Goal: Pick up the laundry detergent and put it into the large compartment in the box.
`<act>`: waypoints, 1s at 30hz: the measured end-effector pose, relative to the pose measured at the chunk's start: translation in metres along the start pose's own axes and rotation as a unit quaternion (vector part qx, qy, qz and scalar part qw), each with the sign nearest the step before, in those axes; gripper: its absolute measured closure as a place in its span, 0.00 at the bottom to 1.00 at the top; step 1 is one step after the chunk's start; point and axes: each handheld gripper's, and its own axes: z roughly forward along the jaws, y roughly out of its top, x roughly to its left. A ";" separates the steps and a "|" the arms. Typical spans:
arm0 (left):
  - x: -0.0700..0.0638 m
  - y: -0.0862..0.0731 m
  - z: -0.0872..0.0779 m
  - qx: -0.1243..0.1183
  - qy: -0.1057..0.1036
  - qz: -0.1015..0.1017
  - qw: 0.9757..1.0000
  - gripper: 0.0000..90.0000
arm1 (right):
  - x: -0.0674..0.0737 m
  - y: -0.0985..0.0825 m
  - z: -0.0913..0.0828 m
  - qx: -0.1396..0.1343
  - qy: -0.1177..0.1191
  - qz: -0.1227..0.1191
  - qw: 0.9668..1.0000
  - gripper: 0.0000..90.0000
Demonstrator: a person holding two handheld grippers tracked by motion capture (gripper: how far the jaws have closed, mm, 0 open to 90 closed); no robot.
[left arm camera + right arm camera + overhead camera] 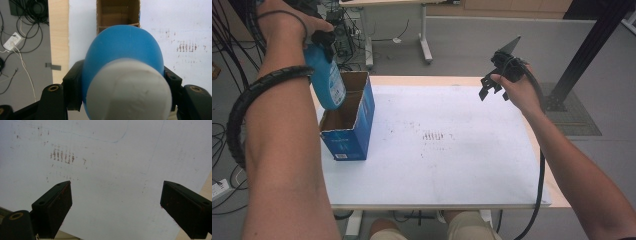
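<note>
A blue bottle (326,77) with a white cap (128,91) hangs upright over the open blue cardboard box (354,131) at the table's left. My left gripper (323,41) is shut on the bottle near its top, its black jaws pressing both sides of the blue body (122,50). The bottle's lower end reaches just inside the box's open top (117,15). My right gripper (493,86) is held above the table's far right part, its jaws wide apart with nothing between them; its view looks down on the white sheet (112,182).
The white table sheet (437,145) carries faint reddish marks (433,136) in its middle. The wooden table edge (58,37) runs beside the box. Cables and a power strip (11,42) lie on the floor at the left. Another desk's legs (426,47) stand behind.
</note>
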 end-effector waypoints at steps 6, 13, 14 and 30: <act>0.002 -0.001 0.014 0.001 -0.004 -0.002 1.000 0.41 | 0.001 0.000 0.000 0.001 -0.001 0.000 1.000 0.12; 0.003 -0.001 0.029 0.005 -0.010 -0.002 1.000 0.41 | 0.003 0.001 0.001 0.002 -0.003 -0.002 1.000 0.12; 0.003 -0.001 0.032 0.004 -0.009 -0.002 1.000 0.41 | 0.003 0.001 0.001 0.003 -0.003 -0.002 1.000 0.12; -0.001 -0.005 0.080 0.010 -0.009 0.004 1.000 0.41 | 0.003 0.001 0.005 0.004 -0.002 0.000 1.000 0.12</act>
